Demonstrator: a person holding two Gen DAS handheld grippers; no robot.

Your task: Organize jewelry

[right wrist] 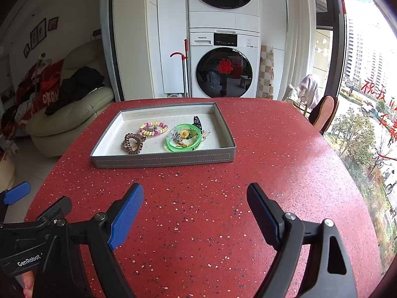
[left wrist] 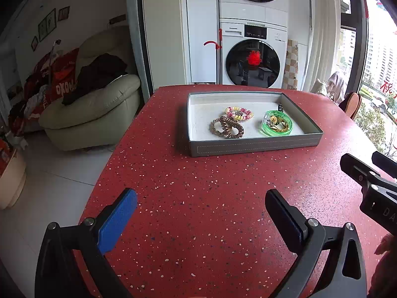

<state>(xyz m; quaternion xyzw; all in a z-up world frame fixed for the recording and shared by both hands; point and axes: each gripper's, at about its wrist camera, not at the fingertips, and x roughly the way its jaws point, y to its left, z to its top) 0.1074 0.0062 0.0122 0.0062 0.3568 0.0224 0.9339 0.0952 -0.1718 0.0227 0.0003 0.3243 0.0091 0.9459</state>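
My view of the black toothed hair clip (right wrist: pixel 197 121) half hidden behind the translucent green bangle (right wrist: pixel 184 137) near the grey tray's (right wrist: pixel 163 160) right wall, small trinkets inside the bangle too tangled to identify, red speckled table (right wrist: pixel 198 223) cut off at the bottom edge.

I'm holding the right gripper (right wrist: pixel 194 213) spread wide above the red speckled table (right wrist: pixel 273 161). Ahead, the grey tray (right wrist: pixel 163 160) is carrying 2 spiral hair ties (right wrist: pixel 132 144), a green bangle (right wrist: pixel 183 137) and a black clip (right wrist: pixel 197 121).
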